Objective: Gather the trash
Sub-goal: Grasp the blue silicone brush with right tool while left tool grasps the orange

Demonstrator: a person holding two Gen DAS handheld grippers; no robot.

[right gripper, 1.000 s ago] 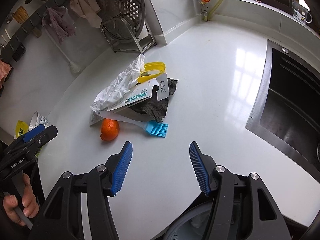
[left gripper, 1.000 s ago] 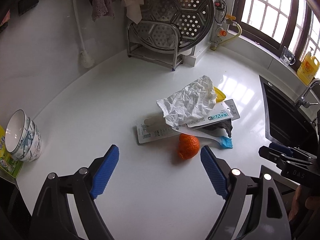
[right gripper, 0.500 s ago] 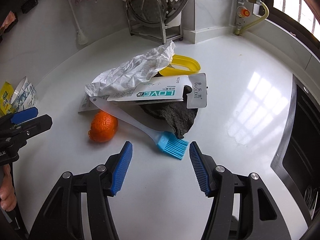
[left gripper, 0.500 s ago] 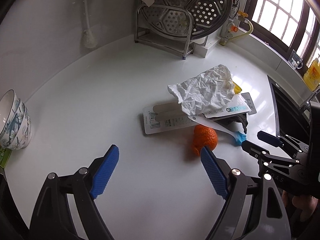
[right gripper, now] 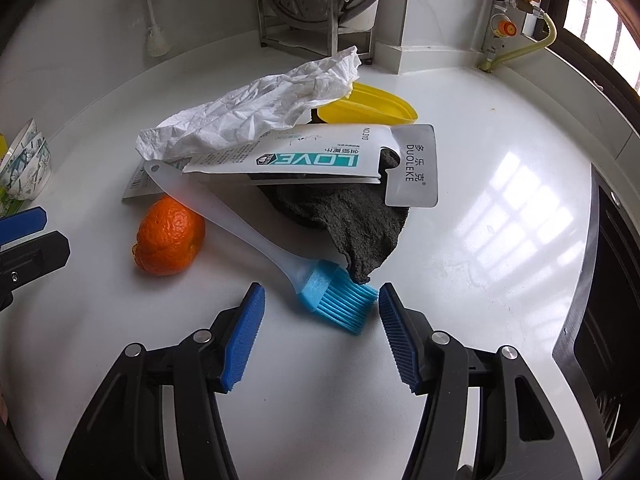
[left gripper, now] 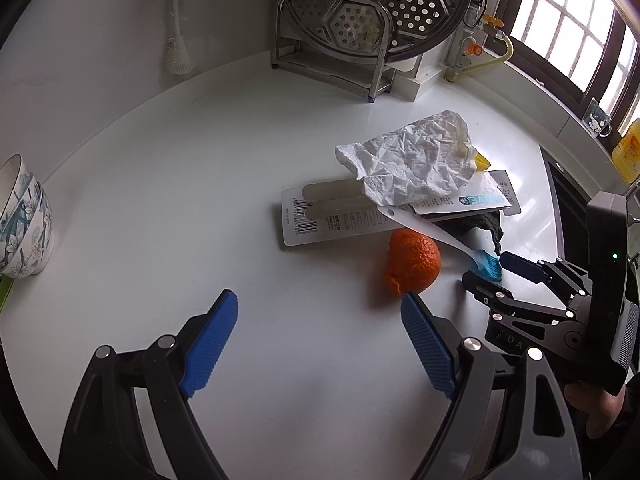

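A pile of litter lies on the white counter point(left gripper: 200, 160): crumpled white paper point(left gripper: 412, 164) point(right gripper: 256, 116), a barcode card point(left gripper: 316, 220), a "LOVE" package point(right gripper: 320, 156), a dark cloth point(right gripper: 352, 224) and a yellow plastic piece point(right gripper: 372, 110). An orange point(left gripper: 414, 264) point(right gripper: 170, 240) sits beside the pile. A translucent brush point(right gripper: 248, 220) has its blue bristles point(right gripper: 340, 302) just ahead of and between the tips of my open right gripper point(right gripper: 320, 300) point(left gripper: 490, 270), not pinched. My left gripper point(left gripper: 320, 312) point(right gripper: 32, 236) stands open and empty, its right fingertip close to the orange.
Stacked patterned bowls point(left gripper: 24, 216) stand at the left edge. A metal rack with a perforated steamer tray point(left gripper: 360, 20) is at the back wall. A dark sink point(right gripper: 608, 280) lies to the right, a yellow bottle point(left gripper: 628, 152) by the window.
Both grippers have come down and closer to the pile. The right one rolled and slid in until the brush bristles sit between its fingertips. Neither jaw opening changed.
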